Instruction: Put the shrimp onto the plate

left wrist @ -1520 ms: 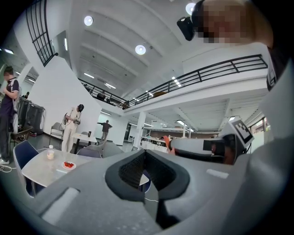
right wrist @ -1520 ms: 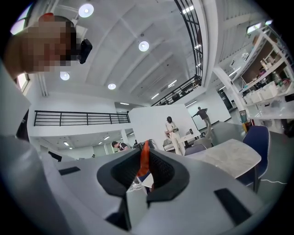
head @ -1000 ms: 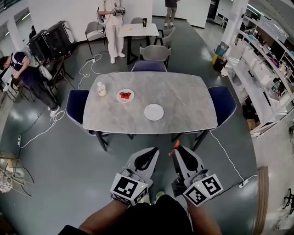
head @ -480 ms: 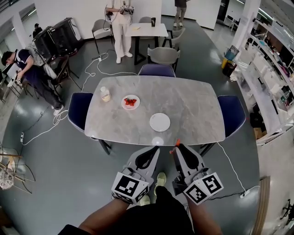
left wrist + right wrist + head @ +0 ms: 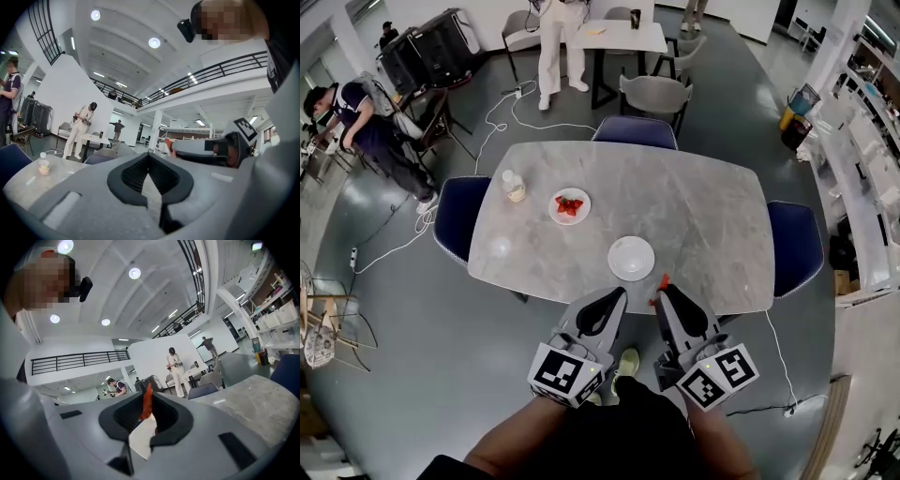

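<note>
A grey marble table carries a small plate of red shrimp at its left middle and an empty white plate near its front edge. My right gripper is held at that front edge, just right of the empty plate, shut on an orange shrimp. The shrimp stands upright between the right gripper's jaws in the right gripper view. My left gripper is beside it, shut with nothing in it; its tips meet in the left gripper view.
A small bottle stands at the table's left end. Blue chairs sit at both ends and the far side. People stand and sit at the back left near a second table. Cables lie on the floor; shelving lines the right.
The table has drawn nearer in the head view, so both grippers now sit at its front edge by the empty plate. The shrimp stays held in the right gripper.
</note>
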{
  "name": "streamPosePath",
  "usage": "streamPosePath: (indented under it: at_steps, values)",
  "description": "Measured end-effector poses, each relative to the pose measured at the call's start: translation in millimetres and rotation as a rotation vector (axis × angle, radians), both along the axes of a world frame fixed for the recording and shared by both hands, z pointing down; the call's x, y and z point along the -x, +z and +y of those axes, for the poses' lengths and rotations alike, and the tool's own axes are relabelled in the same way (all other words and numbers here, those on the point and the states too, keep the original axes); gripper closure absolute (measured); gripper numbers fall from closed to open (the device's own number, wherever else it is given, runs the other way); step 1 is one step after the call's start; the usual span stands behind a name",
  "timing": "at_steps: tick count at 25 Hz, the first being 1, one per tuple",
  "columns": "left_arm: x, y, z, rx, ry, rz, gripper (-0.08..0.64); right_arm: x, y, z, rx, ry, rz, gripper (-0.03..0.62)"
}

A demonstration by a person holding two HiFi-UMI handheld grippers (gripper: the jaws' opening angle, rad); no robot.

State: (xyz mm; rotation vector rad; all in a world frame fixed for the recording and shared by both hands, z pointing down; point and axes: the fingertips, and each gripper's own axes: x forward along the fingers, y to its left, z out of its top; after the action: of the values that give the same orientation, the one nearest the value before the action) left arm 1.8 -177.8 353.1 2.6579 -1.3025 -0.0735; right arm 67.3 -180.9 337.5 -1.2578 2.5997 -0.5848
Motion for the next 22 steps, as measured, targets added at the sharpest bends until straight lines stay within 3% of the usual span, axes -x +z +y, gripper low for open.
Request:
streamPosePath:
  at_steps: [9, 22]
  values:
    - [-14, 27, -56, 0.02, -0.039, -0.025, 0.552, -4, 41, -63, 0.079, -0.066, 0.011, 0.532]
    - [3, 97, -119, 0.074, 0.035, -0.028, 0.552, 10, 125, -122, 0.152, 0.02, 0.088, 0.532]
